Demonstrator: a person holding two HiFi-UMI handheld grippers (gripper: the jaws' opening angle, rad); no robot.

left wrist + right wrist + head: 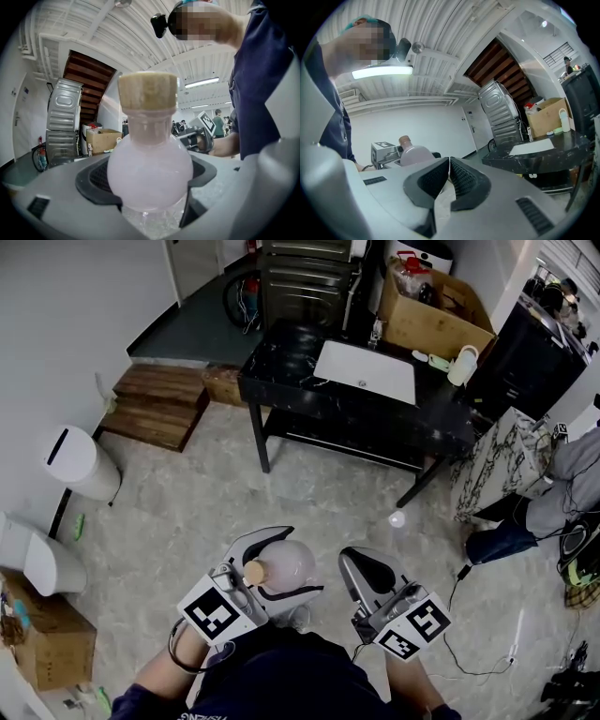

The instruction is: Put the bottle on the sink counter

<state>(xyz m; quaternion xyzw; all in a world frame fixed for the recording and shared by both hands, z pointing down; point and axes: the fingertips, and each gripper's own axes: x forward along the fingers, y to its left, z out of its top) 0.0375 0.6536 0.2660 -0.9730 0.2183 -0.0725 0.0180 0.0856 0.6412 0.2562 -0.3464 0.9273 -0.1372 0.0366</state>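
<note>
- Head view: the left gripper [278,568], low in the frame and just left of centre, carries the bottle [292,563] close to the person's body. Its round, pale pink belly sits between the two jaws, and the cork stopper [254,572] points back toward the marker cube. Gripping the widest part probably gives the jaws the most surface to bear on.
- The black sink counter [281,371] with its white basin [366,371] stands in the upper middle of the frame, well apart from the bottle, with open floor between them. I judge the carry is not yet finished and the placing not yet begun.
- The right gripper [361,563], lower centre-right, is beside the bottle but apart from it and seems to have no part in the hold.
- Left gripper view: the bottle [150,173] fills the centre. The dark pads press its belly from the lower left and lower right, so the jaws stand wide apart and are clamped on the glass. The stopper [147,91] rises toward the top of the frame.
- Right gripper view: the jaws are pressed together at centre frame with nothing between them, so this gripper is clenched and empty. The bottle [415,154] shows to the left, and the counter [534,157] at the right edge.
</note>
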